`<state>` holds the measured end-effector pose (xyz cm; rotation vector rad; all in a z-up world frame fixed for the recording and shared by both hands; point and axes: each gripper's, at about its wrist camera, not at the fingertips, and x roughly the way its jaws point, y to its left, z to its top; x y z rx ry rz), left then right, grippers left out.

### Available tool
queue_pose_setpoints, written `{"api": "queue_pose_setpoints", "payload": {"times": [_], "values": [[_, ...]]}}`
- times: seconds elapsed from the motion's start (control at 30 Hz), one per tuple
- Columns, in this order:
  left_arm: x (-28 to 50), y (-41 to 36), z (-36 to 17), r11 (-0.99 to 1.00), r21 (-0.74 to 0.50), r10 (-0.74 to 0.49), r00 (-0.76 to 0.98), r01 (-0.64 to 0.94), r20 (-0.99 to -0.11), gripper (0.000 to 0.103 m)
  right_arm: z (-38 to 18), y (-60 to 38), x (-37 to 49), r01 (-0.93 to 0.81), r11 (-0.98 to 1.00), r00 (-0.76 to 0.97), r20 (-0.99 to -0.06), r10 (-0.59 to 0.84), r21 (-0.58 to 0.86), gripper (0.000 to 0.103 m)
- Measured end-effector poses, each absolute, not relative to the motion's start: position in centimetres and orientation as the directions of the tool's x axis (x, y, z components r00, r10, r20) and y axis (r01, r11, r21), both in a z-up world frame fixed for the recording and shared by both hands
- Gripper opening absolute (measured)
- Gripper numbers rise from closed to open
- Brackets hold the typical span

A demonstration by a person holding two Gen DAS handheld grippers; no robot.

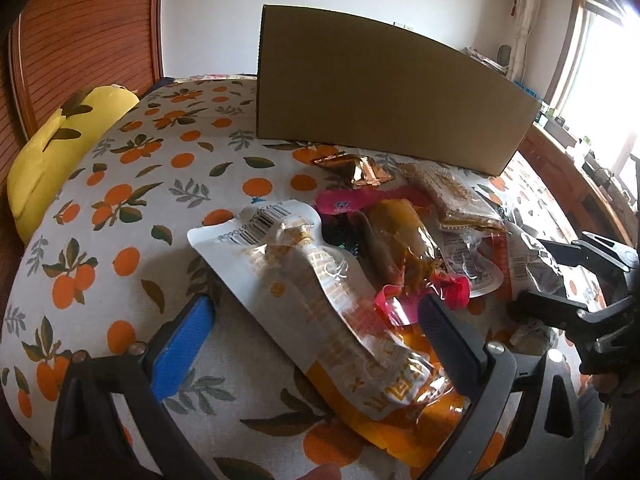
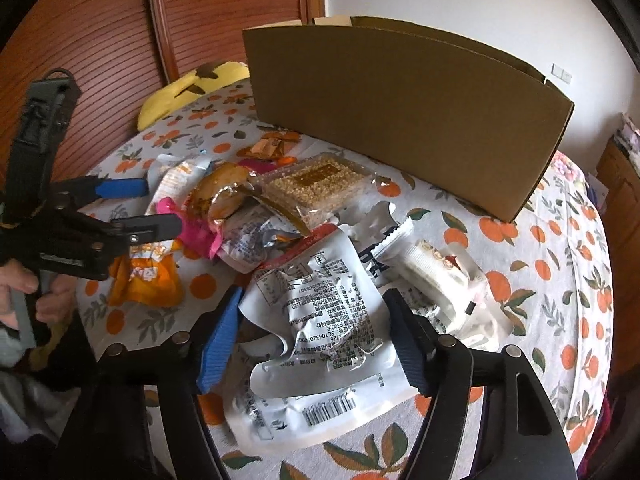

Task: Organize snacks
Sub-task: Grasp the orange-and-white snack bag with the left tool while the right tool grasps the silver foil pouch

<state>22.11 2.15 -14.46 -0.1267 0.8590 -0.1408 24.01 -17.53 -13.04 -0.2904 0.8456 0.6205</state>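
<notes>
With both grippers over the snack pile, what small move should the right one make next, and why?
Probably close on the silver-white packet: the right gripper already straddles it with its pads off the film, and the cardboard box stands open behind the pile.

Snack packets lie heaped on the cloth-covered table, directly before a cardboard box standing behind them. The left gripper straddles a flat pouch at the heap's left edge; the right gripper straddles a printed pouch at the heap's near right. A plush cushion rests at the table's far left edge.
</notes>
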Motion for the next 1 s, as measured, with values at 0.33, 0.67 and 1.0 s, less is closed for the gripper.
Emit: {"api": "queue_pose_setpoints", "payload": {"times": [0.33,0.67,1.0], "values": [[22.0,1.4,-14.3,0.985,-0.157,-0.167,0.655,0.074,-0.737,0.086,-12.3,-18.8,22.4,-0.592,0.806,0.547,-0.735,0.401,-0.001,0.072],[23.3,2.1,-14.1,0.986,-0.160,-0.155,0.653,0.052,-0.741,0.082,-12.7,-19.0,22.0,-0.568,0.823,0.571,-0.716,0.401,0.009,0.072],[21.8,2.0,-14.4,0.993,-0.058,-0.112,0.629,0.106,-0.769,0.076,-12.9,-19.1,21.9,-0.560,0.828,0.576,-0.707,0.410,0.024,0.073]]}}
